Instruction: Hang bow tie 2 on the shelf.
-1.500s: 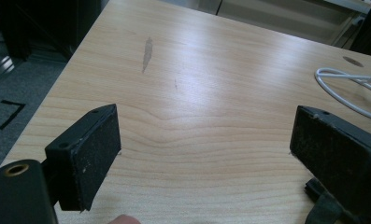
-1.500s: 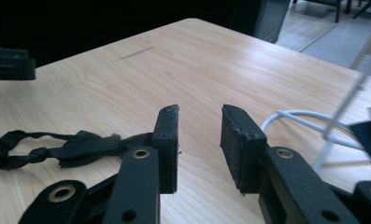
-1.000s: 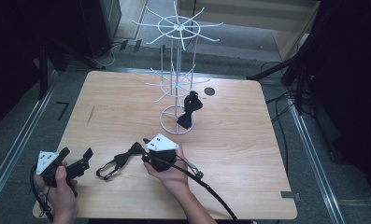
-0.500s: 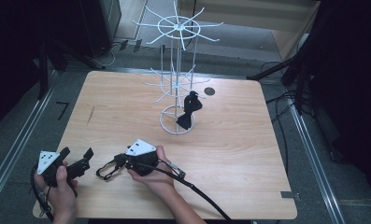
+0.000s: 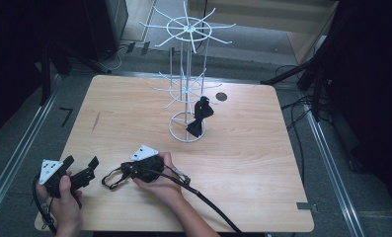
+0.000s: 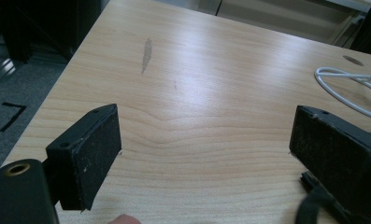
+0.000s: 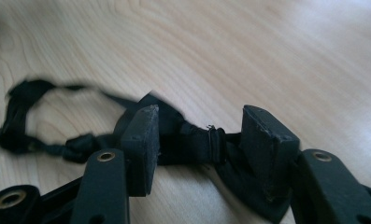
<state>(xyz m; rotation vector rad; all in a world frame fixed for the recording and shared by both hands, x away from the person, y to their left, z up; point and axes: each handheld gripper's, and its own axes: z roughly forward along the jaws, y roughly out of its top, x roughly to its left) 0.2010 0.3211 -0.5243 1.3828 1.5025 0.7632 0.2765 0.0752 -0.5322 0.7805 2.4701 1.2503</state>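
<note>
Lowering my right claw at the near left part of the table, I have its jaws half apart, and they have just been opening. A black bow tie lies flat on the wood between them; its knot sits in the gap, its strap loops off to one side in the right gripper view, and neither pad presses on it. In the high view the strap curls toward my left claw, which I hold near the table's near left corner. That claw stands wide, with bare wood between its pads in the left gripper view and nothing gripped. Well apart, near the middle of the table, a white wire rack stands upright, and a second bow tie hangs from it just above its round base.
</note>
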